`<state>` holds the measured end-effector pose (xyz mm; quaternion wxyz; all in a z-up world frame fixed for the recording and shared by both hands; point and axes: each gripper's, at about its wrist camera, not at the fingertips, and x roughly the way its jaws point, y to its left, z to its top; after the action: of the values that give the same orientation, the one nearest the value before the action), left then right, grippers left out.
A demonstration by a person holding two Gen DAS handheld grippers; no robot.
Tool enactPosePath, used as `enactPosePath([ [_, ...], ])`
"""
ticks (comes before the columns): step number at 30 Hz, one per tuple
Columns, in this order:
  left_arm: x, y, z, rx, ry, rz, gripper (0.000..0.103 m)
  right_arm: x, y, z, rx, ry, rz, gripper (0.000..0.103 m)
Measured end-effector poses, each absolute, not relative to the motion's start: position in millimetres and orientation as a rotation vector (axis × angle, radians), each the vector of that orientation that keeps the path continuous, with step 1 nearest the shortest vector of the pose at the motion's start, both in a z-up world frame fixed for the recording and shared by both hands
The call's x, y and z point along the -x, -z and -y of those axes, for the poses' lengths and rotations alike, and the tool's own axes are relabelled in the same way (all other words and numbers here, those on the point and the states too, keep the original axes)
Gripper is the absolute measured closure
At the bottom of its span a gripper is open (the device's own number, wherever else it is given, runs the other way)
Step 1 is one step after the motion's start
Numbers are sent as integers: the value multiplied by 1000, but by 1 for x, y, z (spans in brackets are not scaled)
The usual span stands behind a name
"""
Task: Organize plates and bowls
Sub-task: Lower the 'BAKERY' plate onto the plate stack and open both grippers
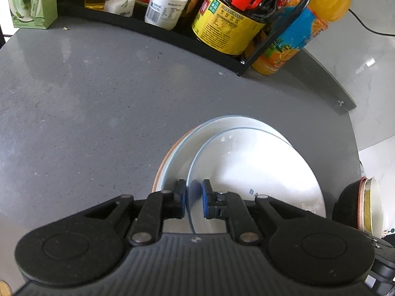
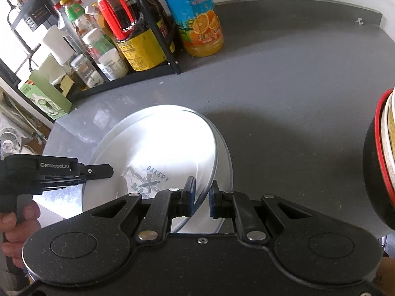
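The left gripper [image 1: 193,198] had its blue pads closed narrowly on the near rim of a white plate [image 1: 251,172], one pad on each face. The plate was tilted, its held edge raised and its far edge leaning down into a stack [image 1: 177,155] of larger plates below; an orange-rimmed plate lay lowest.

The right gripper [image 2: 202,197] straddled the rim of the plate [image 2: 158,148] from the opposite side, with a pad on either face; whether the pads actually pressed the rim could not be told. From this view the plate's face showed a "BAKERY" print, and the left gripper [image 2: 98,171] reached in from the left, held by a hand [image 2: 17,219].

The stack sat near the front right part of a grey, speckled tabletop [image 1: 98,98]. Beside it, toward the right edge, nested bowls [image 1: 363,202] lay tipped on their sides, a black one with a red rim outermost.

Along the tabletop's back edge stood a black rack [image 1: 222,59] crowded with bottles and jars, among them a dark sauce bottle [image 1: 229,24] with a yellow label and red handle. An orange juice bottle [image 1: 296,37] stood just beside the rack's right end, a green box [image 1: 32,2] at its left end. Past the right edge was a pale, glossy floor [image 1: 370,56]; a white fan [image 2: 9,140] stood beyond the left edge.
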<state>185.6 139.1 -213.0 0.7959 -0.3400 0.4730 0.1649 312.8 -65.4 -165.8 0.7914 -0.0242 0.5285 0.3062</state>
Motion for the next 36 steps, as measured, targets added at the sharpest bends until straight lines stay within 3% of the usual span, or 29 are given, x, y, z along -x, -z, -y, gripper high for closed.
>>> enactPosePath([
  [11, -181, 204, -143, 753, -374, -1057, 88, -313, 173, 60, 47, -629, -1146, 92],
  [16, -173, 188, -146, 731, -377, -998, 73, -313, 176, 57, 51, -619, -1141, 91],
  [24, -163, 184, -148, 729, -378, -1001, 71, -305, 179, 46, 115, -613, -1128, 87],
  [30, -160, 186, -146, 734, -368, -1009, 70, -301, 179, 38, 148, -590, -1142, 83],
  [33, -160, 188, -144, 727, -354, -1018, 70, -301, 177, 40, 122, -597, -1168, 73],
  [36, -162, 189, -144, 721, -342, -1014, 62, -295, 174, 44, 125, -618, -1158, 71],
])
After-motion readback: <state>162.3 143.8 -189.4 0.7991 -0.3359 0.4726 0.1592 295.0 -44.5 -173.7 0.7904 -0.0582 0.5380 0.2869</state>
